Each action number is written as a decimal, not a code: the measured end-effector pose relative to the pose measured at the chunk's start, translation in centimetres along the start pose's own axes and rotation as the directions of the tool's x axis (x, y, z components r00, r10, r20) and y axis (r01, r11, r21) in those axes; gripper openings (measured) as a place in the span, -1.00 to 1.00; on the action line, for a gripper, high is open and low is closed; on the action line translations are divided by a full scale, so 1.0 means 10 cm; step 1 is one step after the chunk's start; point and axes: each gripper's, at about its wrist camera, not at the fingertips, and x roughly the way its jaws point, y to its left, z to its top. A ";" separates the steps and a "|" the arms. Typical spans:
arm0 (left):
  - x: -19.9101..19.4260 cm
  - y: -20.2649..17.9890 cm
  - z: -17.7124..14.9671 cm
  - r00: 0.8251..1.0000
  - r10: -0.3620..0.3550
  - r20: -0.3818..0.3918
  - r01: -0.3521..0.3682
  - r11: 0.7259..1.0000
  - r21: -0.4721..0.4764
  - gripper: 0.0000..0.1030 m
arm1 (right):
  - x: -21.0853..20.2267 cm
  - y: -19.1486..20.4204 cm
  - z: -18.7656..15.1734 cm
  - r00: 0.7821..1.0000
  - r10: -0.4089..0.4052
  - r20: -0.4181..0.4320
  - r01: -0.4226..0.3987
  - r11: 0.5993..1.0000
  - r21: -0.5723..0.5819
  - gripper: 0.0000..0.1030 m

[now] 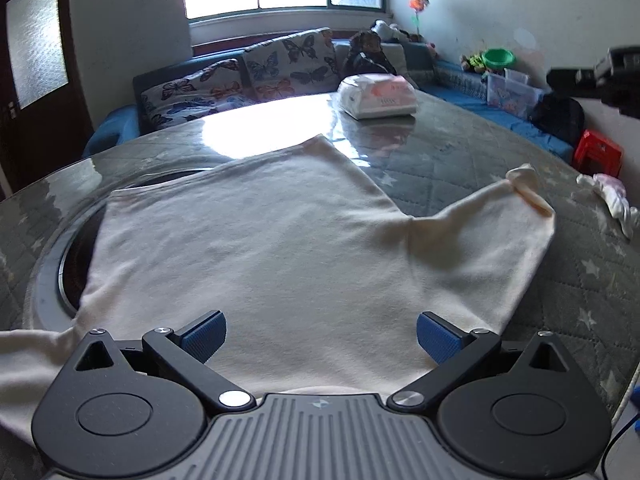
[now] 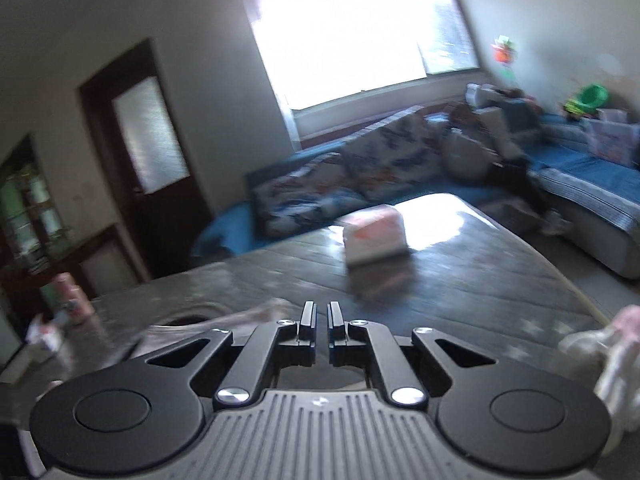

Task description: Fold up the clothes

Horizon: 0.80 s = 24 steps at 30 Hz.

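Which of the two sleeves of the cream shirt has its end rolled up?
The sleeve on the right of the left wrist view: its cuff is curled into a roll. The other sleeve, at the lower left, lies flat and runs out of frame.

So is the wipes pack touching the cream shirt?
Apart. The left wrist view shows bare glossy table between the wipes pack and the cream shirt.

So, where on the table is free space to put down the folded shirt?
Bare table lies between the cream shirt and the tissue pack. The right edge holds crumpled white-pink cloth; the left has the round recess, partly under the shirt.
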 end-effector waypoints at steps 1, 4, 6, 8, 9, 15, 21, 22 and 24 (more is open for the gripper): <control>-0.03 0.04 0.00 1.000 0.003 0.003 -0.003 1.000 -0.010 1.00 | 0.00 0.07 0.02 1.000 -0.003 0.011 0.003 1.000 -0.021 -0.91; -0.10 0.17 -0.02 1.000 0.005 0.009 -0.004 0.999 -0.038 1.00 | 0.06 0.14 0.06 0.999 -0.036 0.007 0.036 0.998 -0.041 -0.88; -0.13 0.23 -0.03 1.000 0.007 0.015 -0.006 0.999 -0.046 1.00 | 0.14 0.10 0.00 0.996 -0.092 -0.015 0.091 0.995 -0.049 -0.81; -0.15 0.27 -0.05 1.000 0.014 0.018 -0.013 0.999 -0.051 1.00 | 0.23 0.06 -0.10 0.987 -0.152 -0.044 0.148 0.986 -0.076 -0.58; -0.15 0.29 -0.05 1.000 0.017 0.016 -0.016 0.998 -0.055 1.00 | 0.28 0.01 -0.18 0.979 -0.194 -0.066 0.187 0.978 -0.095 -0.48; -0.11 0.29 -0.06 1.000 0.010 0.004 -0.010 0.998 -0.066 1.00 | 0.53 -0.20 -0.48 0.941 -0.300 -0.155 0.282 0.951 -0.127 -0.20; -0.09 0.22 -0.06 1.000 0.006 -0.004 -0.006 0.998 -0.056 1.00 | 0.81 -0.23 -0.62 0.923 -0.339 -0.182 0.313 0.936 -0.161 -0.19; -0.09 0.22 -0.06 1.000 0.007 -0.006 -0.008 0.998 -0.056 1.00 | 0.83 -0.23 -0.64 0.918 -0.354 -0.178 0.324 0.929 -0.178 -0.22; -0.09 0.22 -0.07 1.000 0.011 -0.009 -0.012 0.998 -0.055 1.00 | 0.88 -0.24 -0.69 0.910 -0.379 -0.170 0.344 0.917 -0.202 -0.38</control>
